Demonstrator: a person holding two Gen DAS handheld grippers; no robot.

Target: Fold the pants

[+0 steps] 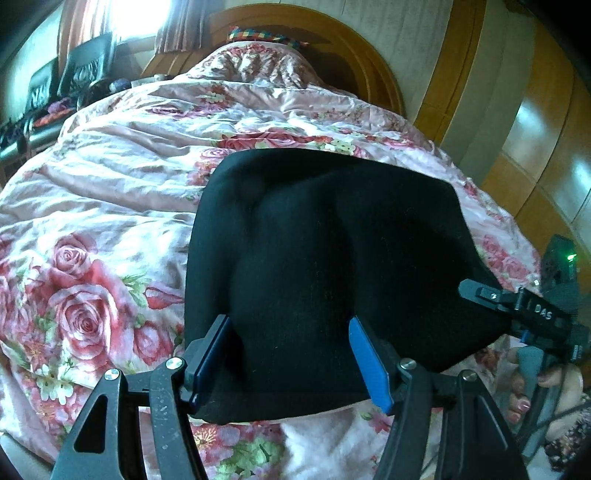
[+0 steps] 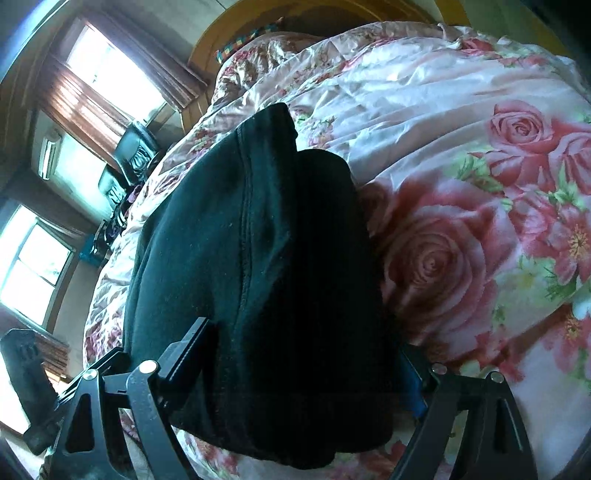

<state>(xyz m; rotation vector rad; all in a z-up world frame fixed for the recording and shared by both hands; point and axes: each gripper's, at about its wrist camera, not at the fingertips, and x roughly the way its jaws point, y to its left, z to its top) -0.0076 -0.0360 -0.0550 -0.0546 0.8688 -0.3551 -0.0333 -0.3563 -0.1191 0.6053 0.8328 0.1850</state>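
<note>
**A:** What does the left wrist view show?

**B:** One pair of black pants (image 1: 332, 266), folded into a thick bundle, lies on a bed under one rose-print quilt (image 1: 110, 206). The left gripper (image 1: 291, 354) stands at the bundle's near edge with its two blue-padded fingers (image 1: 369, 365) spread wide, the cloth bulging between them; whether the pads press it cannot be told. At the right edge one more tool enters, the right gripper (image 1: 476, 291), its tip touching the bundle's right corner. One hand (image 1: 543, 384) grips its handle. Behind the bed rise one curved wooden headboard (image 1: 369, 62) and one multicoloured cloth (image 1: 258, 35) at its foot.

**A:** And the right wrist view?

**B:** The same black pants (image 2: 258, 258), one stitched seam running along the top layer, fill the middle. The right gripper (image 2: 299, 354) has its two fingers set wide, one on either side of the near end of the bundle; a firm grip cannot be confirmed. The quilt (image 2: 461, 184) spreads to the right. Two bright windows (image 2: 110, 74) line the left wall, with one air conditioner (image 2: 50, 153) between them.
</note>
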